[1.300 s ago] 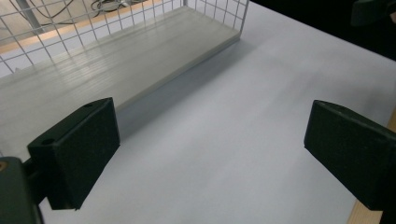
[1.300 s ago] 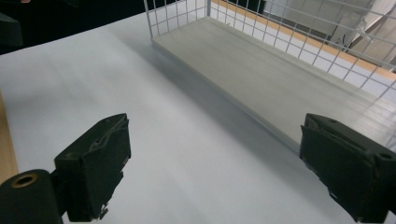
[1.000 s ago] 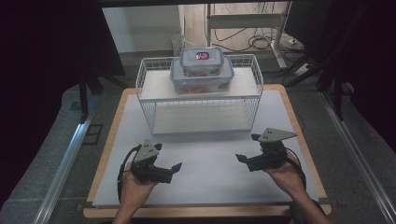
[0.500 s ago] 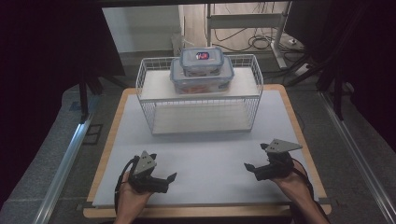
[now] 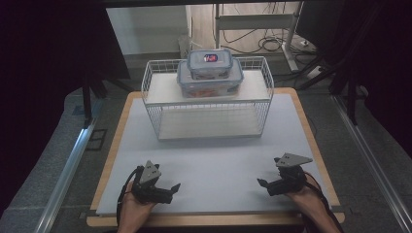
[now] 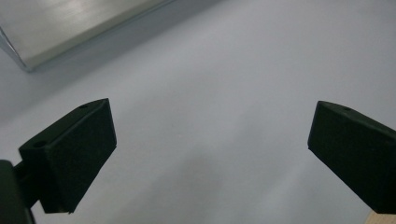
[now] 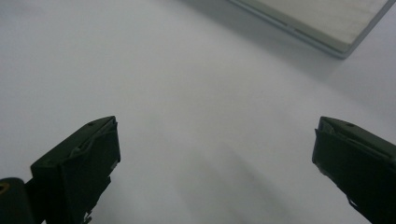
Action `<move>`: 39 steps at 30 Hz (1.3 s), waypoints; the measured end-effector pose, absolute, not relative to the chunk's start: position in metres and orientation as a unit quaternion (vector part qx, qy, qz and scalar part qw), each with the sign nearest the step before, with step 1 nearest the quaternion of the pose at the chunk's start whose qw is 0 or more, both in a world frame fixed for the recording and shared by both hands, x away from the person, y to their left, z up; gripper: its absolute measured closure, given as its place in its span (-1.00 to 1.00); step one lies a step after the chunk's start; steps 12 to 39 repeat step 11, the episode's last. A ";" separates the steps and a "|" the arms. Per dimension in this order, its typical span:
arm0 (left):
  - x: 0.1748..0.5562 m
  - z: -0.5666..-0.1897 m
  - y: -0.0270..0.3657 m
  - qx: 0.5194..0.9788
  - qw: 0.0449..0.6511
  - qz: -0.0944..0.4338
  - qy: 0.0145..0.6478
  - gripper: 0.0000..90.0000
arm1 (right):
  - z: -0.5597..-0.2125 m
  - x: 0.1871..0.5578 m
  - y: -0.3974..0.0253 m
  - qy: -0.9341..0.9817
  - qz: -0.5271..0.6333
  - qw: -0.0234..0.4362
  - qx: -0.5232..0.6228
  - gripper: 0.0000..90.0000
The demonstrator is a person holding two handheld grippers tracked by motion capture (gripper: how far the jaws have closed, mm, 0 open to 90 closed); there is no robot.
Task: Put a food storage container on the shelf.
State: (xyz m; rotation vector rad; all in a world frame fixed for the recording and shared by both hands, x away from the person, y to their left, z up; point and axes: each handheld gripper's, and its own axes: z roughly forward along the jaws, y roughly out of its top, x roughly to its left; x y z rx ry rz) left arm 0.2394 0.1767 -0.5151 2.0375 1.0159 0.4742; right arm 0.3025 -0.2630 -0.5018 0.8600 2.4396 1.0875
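Setting: a lab or test bay, not a home. Grey worktop (image 5: 214,160) on a wooden board, flanked by aluminium rails (image 5: 65,179). Black curtains (image 5: 48,43) close both sides. Loose cables (image 5: 272,43) lie on the floor beyond the worktop's far edge, under a metal frame (image 5: 252,22).

**No readable text**

A red and dark label (image 5: 210,58) is showing on the lid of the small container (image 5: 210,64), stacked on the larger container (image 5: 210,82), but its print is proving too small to read.
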 end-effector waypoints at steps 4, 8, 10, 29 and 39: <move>0.244 -0.523 0.179 0.811 0.377 0.176 0.411 -0.99 | -0.508 0.305 -0.263 0.863 0.373 0.155 0.305 -0.98; 0.245 -0.526 0.181 0.812 0.372 0.170 0.416 -0.99 | -0.511 0.305 -0.261 0.869 0.362 0.149 0.302 -0.98; 0.246 -0.526 0.180 0.812 0.372 0.171 0.415 -0.99 | -0.512 0.305 -0.260 0.871 0.360 0.148 0.301 -0.98; 0.246 -0.526 0.180 0.812 0.373 0.171 0.416 -0.99 | -0.512 0.306 -0.260 0.871 0.359 0.147 0.301 -0.98; 0.246 -0.526 0.180 0.812 0.373 0.171 0.416 -0.99 | -0.512 0.306 -0.260 0.871 0.359 0.147 0.301 -0.98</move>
